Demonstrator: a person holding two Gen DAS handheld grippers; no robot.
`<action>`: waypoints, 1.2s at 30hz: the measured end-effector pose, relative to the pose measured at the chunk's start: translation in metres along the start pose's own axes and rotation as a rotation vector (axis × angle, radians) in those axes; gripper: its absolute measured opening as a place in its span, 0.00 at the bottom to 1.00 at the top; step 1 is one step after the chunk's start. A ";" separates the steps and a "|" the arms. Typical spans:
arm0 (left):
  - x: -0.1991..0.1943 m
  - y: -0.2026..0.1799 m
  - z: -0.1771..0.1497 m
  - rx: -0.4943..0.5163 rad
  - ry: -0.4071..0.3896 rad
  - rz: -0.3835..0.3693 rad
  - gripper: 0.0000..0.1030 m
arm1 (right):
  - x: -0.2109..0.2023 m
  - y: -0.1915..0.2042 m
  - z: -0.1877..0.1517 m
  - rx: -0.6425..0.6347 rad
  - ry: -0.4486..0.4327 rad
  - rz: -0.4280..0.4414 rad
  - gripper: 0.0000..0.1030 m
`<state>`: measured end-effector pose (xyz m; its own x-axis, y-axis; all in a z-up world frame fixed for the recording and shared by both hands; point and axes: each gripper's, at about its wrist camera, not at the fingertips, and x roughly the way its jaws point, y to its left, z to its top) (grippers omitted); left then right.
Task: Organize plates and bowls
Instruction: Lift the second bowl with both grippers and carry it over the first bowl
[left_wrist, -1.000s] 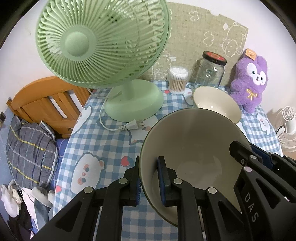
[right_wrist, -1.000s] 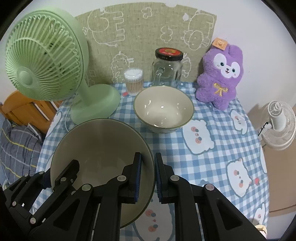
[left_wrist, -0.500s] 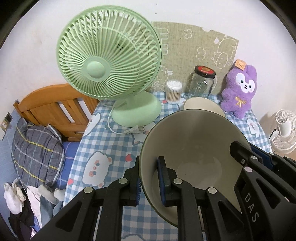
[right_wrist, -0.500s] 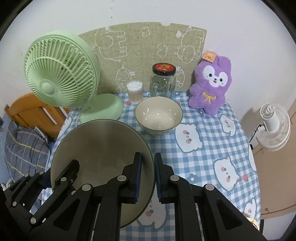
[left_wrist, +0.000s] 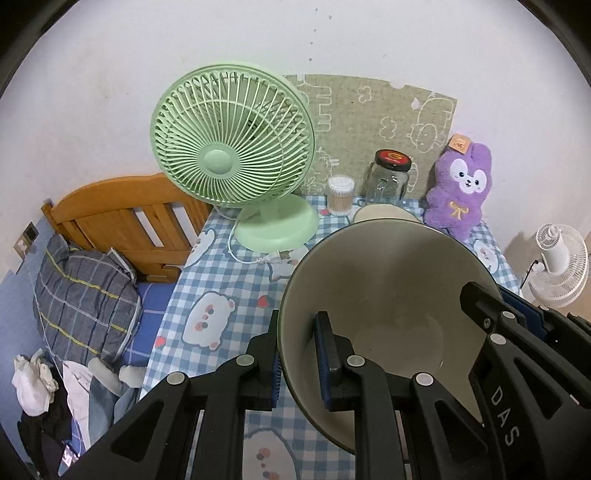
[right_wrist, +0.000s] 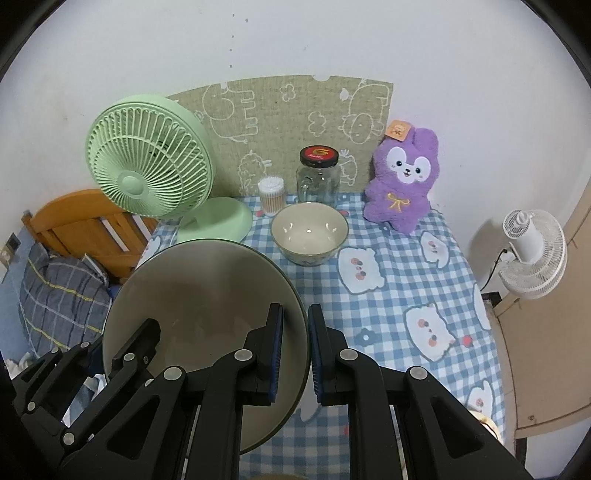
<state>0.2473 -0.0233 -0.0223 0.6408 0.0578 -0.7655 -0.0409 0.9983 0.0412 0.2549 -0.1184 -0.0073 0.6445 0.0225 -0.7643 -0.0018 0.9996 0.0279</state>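
The left gripper (left_wrist: 297, 363) pinches the big bowl's (left_wrist: 391, 295) left rim, and the right gripper (right_wrist: 295, 354) pinches its right rim. A small bowl (right_wrist: 309, 233) sits on the table (right_wrist: 399, 295) beyond.

The tablecloth (right_wrist: 399, 254) is blue-and-white check printed with white bears. The desk fan (right_wrist: 147, 166) is pale green, the plush rabbit (right_wrist: 402, 184) purple with a white face and a yellow bow. The jar (right_wrist: 318, 177) is clear glass under a black and red lid. Both bowls, the big one (right_wrist: 192, 295) and the small one (right_wrist: 309, 232), are cream inside with dark green rims. The grippers (right_wrist: 295, 347) are black with blue pads. The pillow (left_wrist: 81, 295) is grey plaid with yellow lines
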 end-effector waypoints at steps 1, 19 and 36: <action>-0.004 -0.001 -0.003 -0.001 -0.001 0.000 0.13 | -0.005 -0.002 -0.003 -0.001 -0.002 -0.001 0.17; -0.046 -0.020 -0.056 -0.002 0.001 -0.010 0.13 | -0.049 -0.026 -0.059 -0.002 -0.001 -0.010 0.17; -0.048 -0.022 -0.107 -0.017 0.041 -0.024 0.13 | -0.048 -0.030 -0.110 0.007 0.054 -0.019 0.17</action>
<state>0.1357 -0.0485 -0.0548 0.6097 0.0328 -0.7920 -0.0385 0.9992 0.0118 0.1396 -0.1478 -0.0428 0.6024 0.0042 -0.7982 0.0156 0.9997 0.0170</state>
